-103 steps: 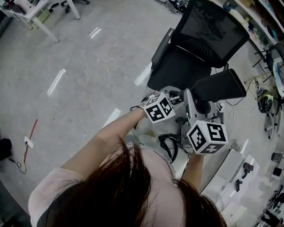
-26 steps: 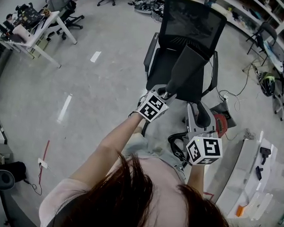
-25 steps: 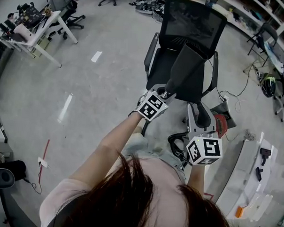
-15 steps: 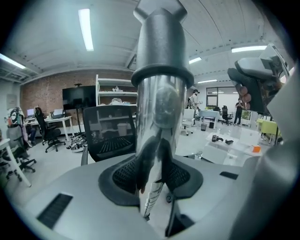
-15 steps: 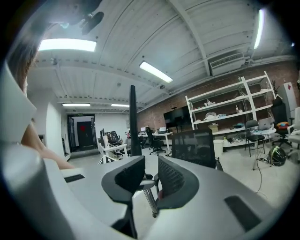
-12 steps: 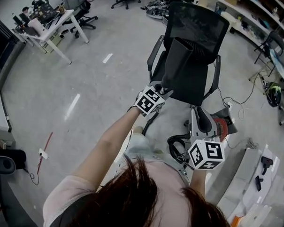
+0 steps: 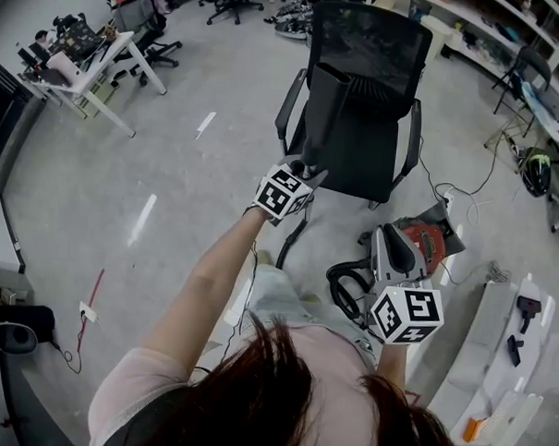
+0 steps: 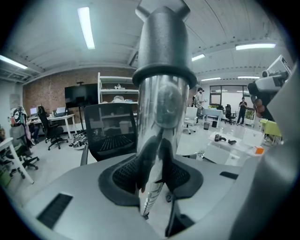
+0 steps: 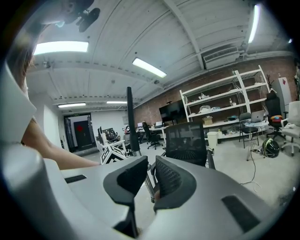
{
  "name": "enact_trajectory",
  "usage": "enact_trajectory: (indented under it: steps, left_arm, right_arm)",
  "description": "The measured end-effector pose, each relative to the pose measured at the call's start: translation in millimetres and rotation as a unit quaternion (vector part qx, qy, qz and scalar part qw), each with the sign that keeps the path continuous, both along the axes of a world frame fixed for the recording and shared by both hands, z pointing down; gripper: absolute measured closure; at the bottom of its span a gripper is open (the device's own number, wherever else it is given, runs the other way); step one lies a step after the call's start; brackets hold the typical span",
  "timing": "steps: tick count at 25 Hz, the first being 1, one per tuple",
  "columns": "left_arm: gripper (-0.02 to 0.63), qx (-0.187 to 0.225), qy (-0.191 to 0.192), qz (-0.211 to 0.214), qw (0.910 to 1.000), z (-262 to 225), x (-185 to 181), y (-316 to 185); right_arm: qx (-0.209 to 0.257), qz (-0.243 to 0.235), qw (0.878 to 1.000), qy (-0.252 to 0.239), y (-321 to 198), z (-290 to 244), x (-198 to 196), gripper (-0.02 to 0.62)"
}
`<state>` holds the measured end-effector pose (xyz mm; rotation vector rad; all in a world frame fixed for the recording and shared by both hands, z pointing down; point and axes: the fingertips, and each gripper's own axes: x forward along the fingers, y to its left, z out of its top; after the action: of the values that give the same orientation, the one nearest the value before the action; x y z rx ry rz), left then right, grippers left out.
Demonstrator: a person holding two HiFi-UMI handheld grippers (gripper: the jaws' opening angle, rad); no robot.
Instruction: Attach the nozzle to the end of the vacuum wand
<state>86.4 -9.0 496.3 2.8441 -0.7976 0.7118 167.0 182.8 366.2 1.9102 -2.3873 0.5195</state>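
A chrome vacuum wand point(image 8: 157, 108) stands upright between the pads of my left gripper point(image 8: 157, 154), which is shut on it. A dark nozzle point(image 8: 161, 42) sits on the wand's upper end. From the head view, the left gripper point(image 7: 300, 168) holds the wand in front of a chair, the nozzle point(image 7: 323, 104) pointing away and the wand's lower part point(image 7: 293, 241) hanging below. My right gripper point(image 7: 390, 239) is apart from it, lower right. Its jaws have just been closing. A narrow gap remains in the right gripper point(image 9: 150, 176) and nothing is between the pads. The nozzle point(image 9: 130, 117) shows beyond them.
A black office chair point(image 7: 368, 92) stands just behind the nozzle. The red vacuum body point(image 7: 426, 244) and its black hose point(image 7: 343, 287) lie on the floor by my right gripper. A white table point(image 7: 495, 365) with small parts is at the right, and a desk point(image 7: 83, 61) at the far left.
My left gripper has carried the wand and nozzle to the left. The right gripper has drawn back toward me, so the two stand farther apart.
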Motion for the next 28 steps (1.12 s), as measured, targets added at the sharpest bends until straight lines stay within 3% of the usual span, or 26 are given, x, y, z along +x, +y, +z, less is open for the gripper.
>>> enact_trajectory:
  steps: [11, 22, 28]
  left_arm:
    - [0.466, -0.001, 0.009, 0.018, 0.9998, 0.4, 4.3, 3.7]
    - [0.466, -0.012, 0.021, 0.053, 0.9983, -5.9, -23.3, 2.3]
    - [0.466, -0.019, 0.024, 0.065, 0.9974, -6.9, -27.1, 3.1]
  right_arm:
    - [-0.003, 0.026, 1.000, 0.000, -19.5, -2.0, -5.1, 0.542]
    - [-0.005, 0.060, 0.998, -0.005, -46.7, -6.3, -56.5, 0.546]
    - [0.003, 0.079, 0.996, -0.037, -54.3, -9.7, -66.4, 0.560]
